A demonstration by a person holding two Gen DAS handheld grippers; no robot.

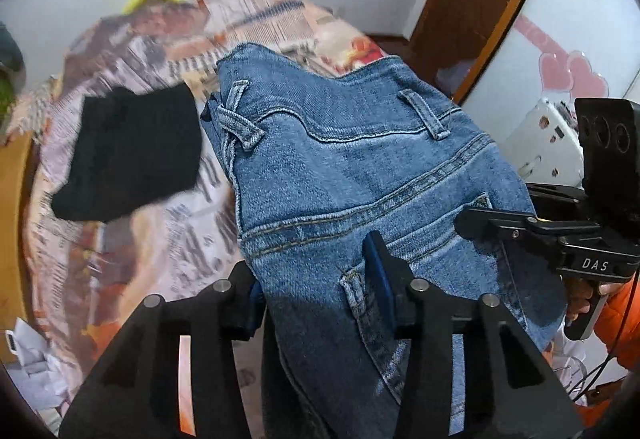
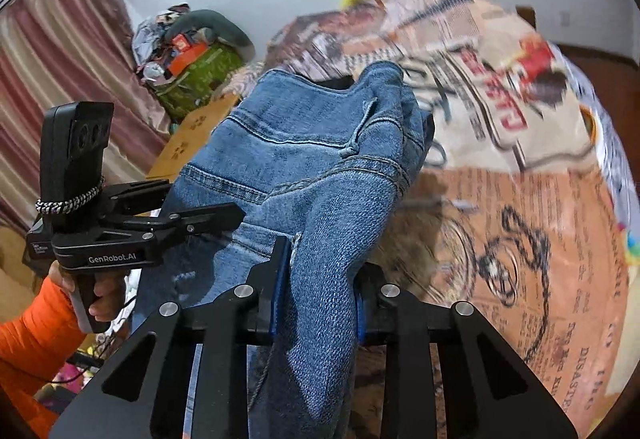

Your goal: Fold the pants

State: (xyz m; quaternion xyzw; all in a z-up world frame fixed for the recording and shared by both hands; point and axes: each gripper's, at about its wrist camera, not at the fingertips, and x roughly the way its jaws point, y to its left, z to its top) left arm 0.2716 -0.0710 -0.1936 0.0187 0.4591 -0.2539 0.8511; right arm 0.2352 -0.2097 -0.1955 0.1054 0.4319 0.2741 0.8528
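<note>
A lived-in home bedroom

Ahead of the grippers lies a bed under a newspaper-print bedspread [image 2: 520, 199]. Left of the right gripper hang striped pink curtains [image 2: 60, 87] beside a heap of bags and clutter [image 2: 192, 55]; right of the left one stands a wooden door frame [image 1: 480, 7], heart stickers [image 1: 568, 71] nearby

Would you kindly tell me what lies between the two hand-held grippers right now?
Only the blue jeans span from the left hand-held gripper to the right hand-held gripper; both wrist views show it.
</note>
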